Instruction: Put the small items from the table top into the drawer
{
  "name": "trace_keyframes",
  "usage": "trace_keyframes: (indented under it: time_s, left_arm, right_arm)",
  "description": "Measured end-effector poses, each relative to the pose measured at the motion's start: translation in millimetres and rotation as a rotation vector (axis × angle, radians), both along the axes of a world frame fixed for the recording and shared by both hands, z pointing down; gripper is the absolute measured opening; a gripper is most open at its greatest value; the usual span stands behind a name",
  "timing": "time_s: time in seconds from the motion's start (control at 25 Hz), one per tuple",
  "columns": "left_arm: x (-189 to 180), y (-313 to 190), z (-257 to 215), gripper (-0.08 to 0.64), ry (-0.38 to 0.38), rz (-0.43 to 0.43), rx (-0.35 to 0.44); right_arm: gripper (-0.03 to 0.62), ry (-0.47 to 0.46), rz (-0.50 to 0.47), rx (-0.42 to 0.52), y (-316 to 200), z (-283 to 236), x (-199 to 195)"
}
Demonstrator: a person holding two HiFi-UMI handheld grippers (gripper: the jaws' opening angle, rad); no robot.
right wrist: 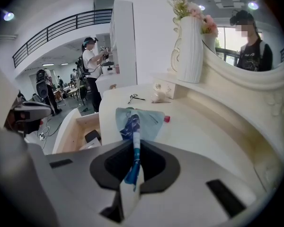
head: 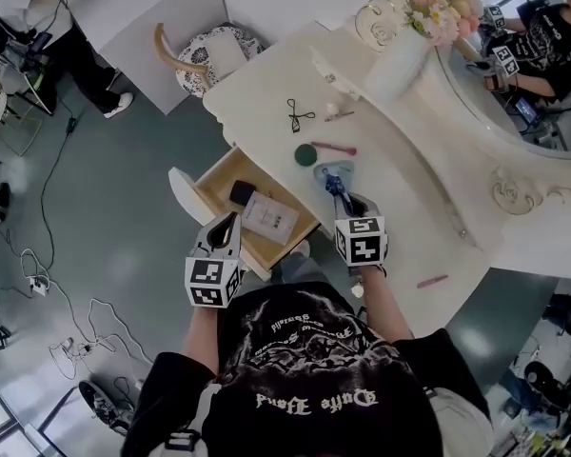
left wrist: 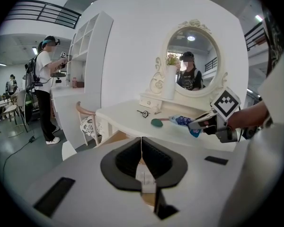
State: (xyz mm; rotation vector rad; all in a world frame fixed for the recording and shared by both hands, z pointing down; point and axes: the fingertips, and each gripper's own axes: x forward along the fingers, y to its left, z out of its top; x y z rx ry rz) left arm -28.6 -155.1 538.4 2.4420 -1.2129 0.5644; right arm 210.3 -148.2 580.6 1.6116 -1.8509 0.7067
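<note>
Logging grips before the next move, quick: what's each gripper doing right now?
Left gripper: closed, nothing in it.
Right gripper: closed on the blue packet.

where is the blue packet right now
In the head view the blue packet is right of the open drawer, just below the green round item, pinched in the jaws of the right gripper.

Studio hall, dressing table (head: 409, 208), floor cables (head: 76, 346), mezzanine (right wrist: 61, 30)
</note>
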Motion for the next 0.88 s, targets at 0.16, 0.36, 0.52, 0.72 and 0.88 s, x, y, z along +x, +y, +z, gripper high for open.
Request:
trace_keyframes:
  time_s: [0.16, 0.36, 0.52, 0.72, 0.88]
  left_arm:
    - [-14, -1, 0, 0.017, 0.006, -0.003, 0.004]
    - [-29, -1, 0, 0.017, 0.010, 0.011, 0.009]
    - [-38, -3, -1, 0.017, 0.015, 0.024, 0.016]
    - [-49, -4, -2, 0.017, 0.020, 0.026, 0.024]
    - [-61, -4, -2, 0.017, 0.020, 0.019, 0.022]
  right_arm:
    - [0.032, -0.006, -0.025, 0.027, -2, -9, -22]
    - [0.032, -0.014, -0.062, 0.045, -3, -17, -55]
    - [0.032, -0.017, -0.101, 0.053, -2, -20, -81]
    - [0.032, -0.023, -0.175, 0.046, -2, -16, -117]
    - [0.032, -0.034, -0.224, 0.027, -4, -9, -144]
